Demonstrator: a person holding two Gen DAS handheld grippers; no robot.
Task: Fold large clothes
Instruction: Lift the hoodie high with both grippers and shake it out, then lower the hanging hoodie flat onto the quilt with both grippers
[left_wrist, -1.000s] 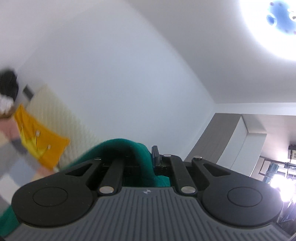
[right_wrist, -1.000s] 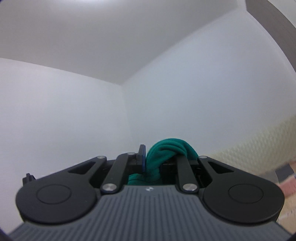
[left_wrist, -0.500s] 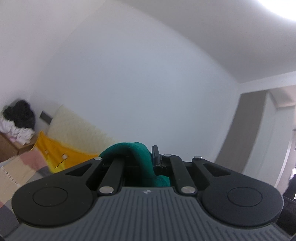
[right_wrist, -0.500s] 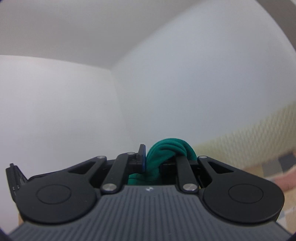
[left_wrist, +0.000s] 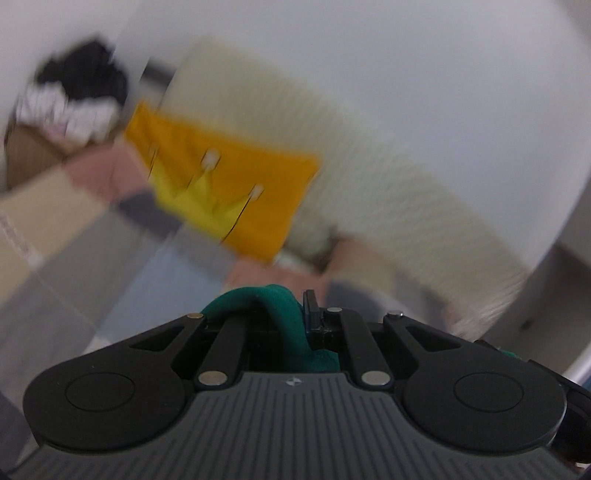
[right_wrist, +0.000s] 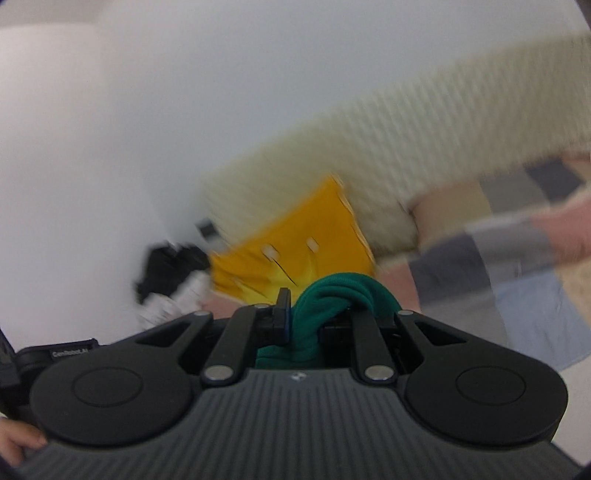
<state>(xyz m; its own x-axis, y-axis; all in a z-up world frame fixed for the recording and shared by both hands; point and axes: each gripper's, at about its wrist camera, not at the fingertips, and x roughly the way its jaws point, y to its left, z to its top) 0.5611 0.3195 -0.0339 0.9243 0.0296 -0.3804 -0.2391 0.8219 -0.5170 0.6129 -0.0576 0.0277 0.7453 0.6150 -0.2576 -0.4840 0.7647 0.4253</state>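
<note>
Above the patchwork bed (left_wrist: 155, 266), both views just swung down from wall to bedding. Left claw (left_wrist: 295, 314) and right claw (right_wrist: 306, 317) each clamp the green garment (right_wrist: 332, 295); I'm probably lowering it.

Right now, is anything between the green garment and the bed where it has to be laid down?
Nothing visible. Both the left gripper and right gripper are clamped on the green garment, and the patchwork bedspread ahead looks bare. The yellow pillow sits farther back against the headboard.
</note>
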